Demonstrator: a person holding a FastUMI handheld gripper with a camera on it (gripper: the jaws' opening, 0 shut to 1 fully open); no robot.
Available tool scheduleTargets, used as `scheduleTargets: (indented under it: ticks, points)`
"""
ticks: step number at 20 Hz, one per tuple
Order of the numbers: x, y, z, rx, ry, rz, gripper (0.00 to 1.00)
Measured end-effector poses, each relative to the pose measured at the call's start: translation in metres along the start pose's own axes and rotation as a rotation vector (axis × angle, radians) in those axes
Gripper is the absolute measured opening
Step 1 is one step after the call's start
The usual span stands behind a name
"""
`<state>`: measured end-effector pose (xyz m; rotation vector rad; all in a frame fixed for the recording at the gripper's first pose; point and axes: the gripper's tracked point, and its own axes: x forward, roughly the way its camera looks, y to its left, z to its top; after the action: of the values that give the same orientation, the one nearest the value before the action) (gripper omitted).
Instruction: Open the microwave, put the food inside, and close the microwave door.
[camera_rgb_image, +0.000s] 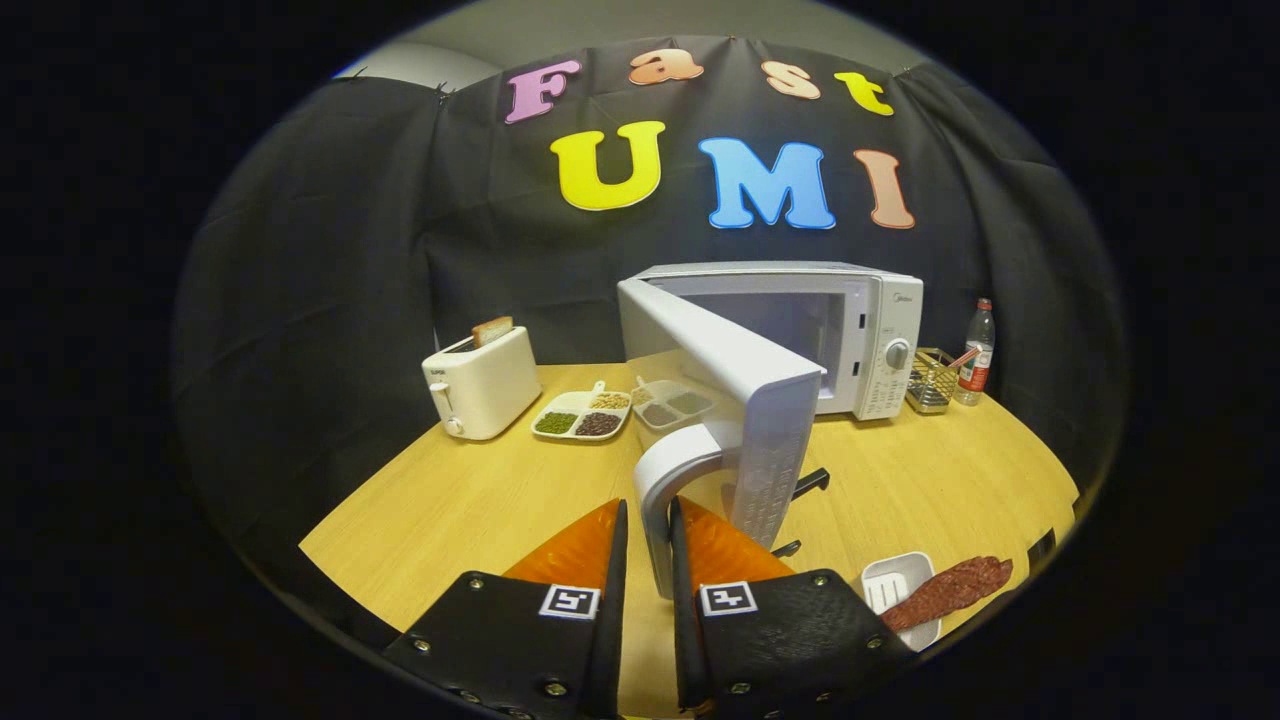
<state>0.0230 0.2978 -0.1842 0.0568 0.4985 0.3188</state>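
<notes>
Right between my fingers is the door handle (662, 500), and my gripper (648, 560) is clamped on it, both fingers pressing its white bar from either side. From there the microwave door (740, 400) swings out toward me, standing roughly at a right angle to the microwave (850, 340), whose cavity sits open and lit beyond it. Looks to me like the opening step is nearly done. To finish it well, I'd follow the door's arc about its hinge rather than tug straight back, keep the squeeze even so the handle doesn't slip, and let go only once the door rests wide.

Food next: the reddish strip of meat (950, 592) lies across a small white tray (890, 585) on the wooden table (480, 500), just off to the right of my fingers. Beyond them to the left stand a toaster (480, 385) and two divided dishes of beans (585, 415), well apart from my path.
</notes>
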Motion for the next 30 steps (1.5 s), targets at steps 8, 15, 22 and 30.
scheduleTargets:
  ticks: [8,15,22,30]
  points:
    - [-0.004,0.061,-0.014,-0.054,0.014,0.041,0.22]
    - [-0.003,0.104,-0.017,-0.111,0.040,0.180,0.22]
    - [-0.045,0.126,0.027,-0.118,-0.057,0.396,0.27]
    - [-0.090,0.056,0.103,-0.052,-0.276,0.356,0.96]
